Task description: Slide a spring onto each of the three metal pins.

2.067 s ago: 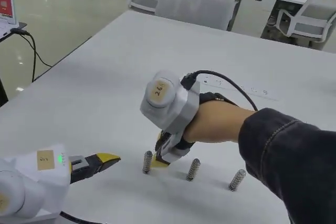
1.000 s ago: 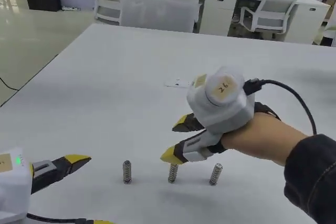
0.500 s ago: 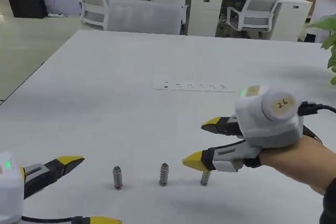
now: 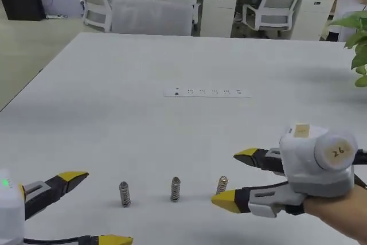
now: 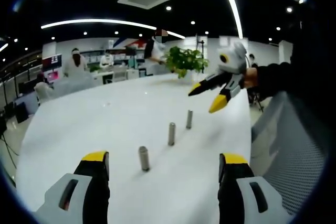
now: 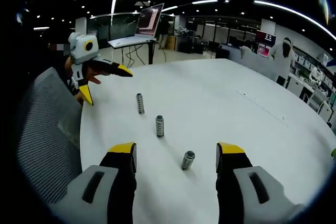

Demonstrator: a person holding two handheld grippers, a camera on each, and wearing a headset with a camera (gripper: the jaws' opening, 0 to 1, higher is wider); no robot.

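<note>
Steel coil springs, three, stand upright in a row on the white table [image 4: 172, 124]: left spring [image 4: 124, 194], middle spring [image 4: 175, 189], right spring [image 4: 222, 185]. Long axis of each is vertical. The row runs side to side across the bench, between the two grippers.

Pins: not separable from the coils at this size. Judged to sit inside them, since each spring holds itself erect.

Right gripper [image 4: 234, 177]: jaws spread wide, nothing between them. Its nearer yellow tip sits just beside the right spring, apart from it. From its own camera the row recedes ahead and to the left, with the right spring [image 6: 187, 160] nearest, between the jaw lines but not gripped.

Left gripper [image 4: 94, 207]: jaws also spread wide, nothing held. The left spring lies near it, ahead and inboard. In its own view the left spring [image 5: 144, 158] stands ahead, between the two jaws.

Nearness: right hand nearer the right spring, left hand nearer the left, middle spring roughly between.

Judgement: all three look loaded. Any further move would be a check or a downward press along the vertical axis
</note>
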